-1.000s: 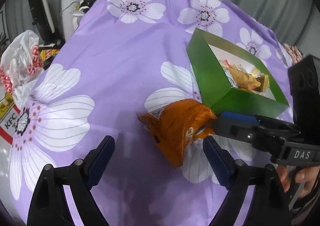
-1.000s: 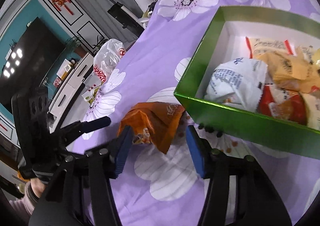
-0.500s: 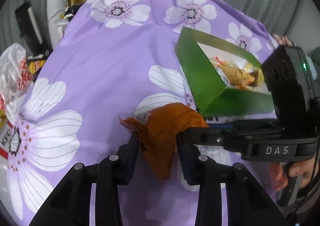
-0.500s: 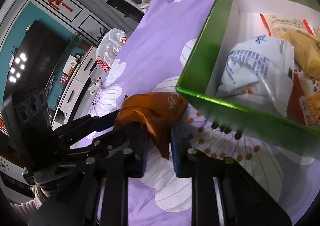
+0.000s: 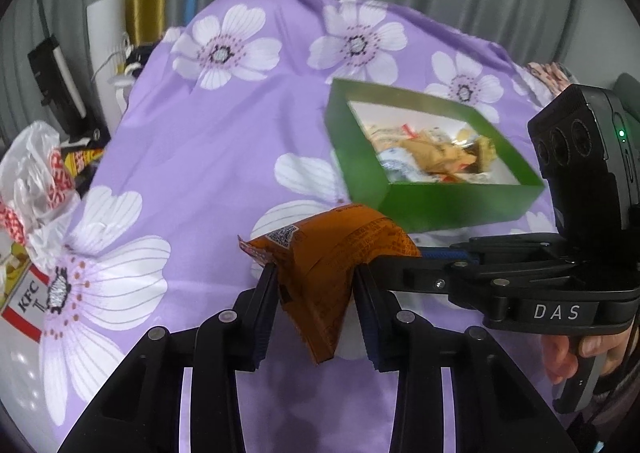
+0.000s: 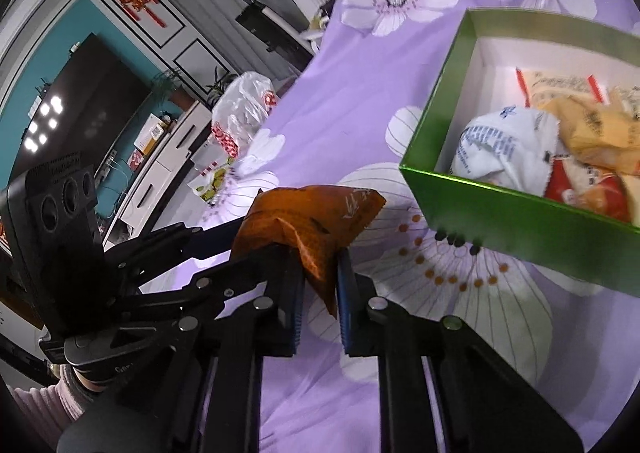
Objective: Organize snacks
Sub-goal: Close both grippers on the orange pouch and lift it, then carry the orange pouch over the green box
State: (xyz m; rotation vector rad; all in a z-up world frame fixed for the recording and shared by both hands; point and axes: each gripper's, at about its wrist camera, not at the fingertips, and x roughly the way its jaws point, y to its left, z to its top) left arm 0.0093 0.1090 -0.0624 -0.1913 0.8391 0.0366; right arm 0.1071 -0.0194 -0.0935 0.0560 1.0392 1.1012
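The purple floral cloth (image 5: 224, 157) spreads under everything you see. Beyond your jaws and to their right sits the green box (image 5: 436, 201), open-topped, with wrapped snacks (image 6: 520, 145) piled inside. Far off to the left lies a white plastic bag (image 5: 36, 169). The orange packet (image 5: 332, 273) hangs between both tools: your left gripper (image 5: 316, 293) pinches its lower end, and your right gripper (image 6: 320, 273), nearly closed, clamps a corner. Nothing lies between packet and box.
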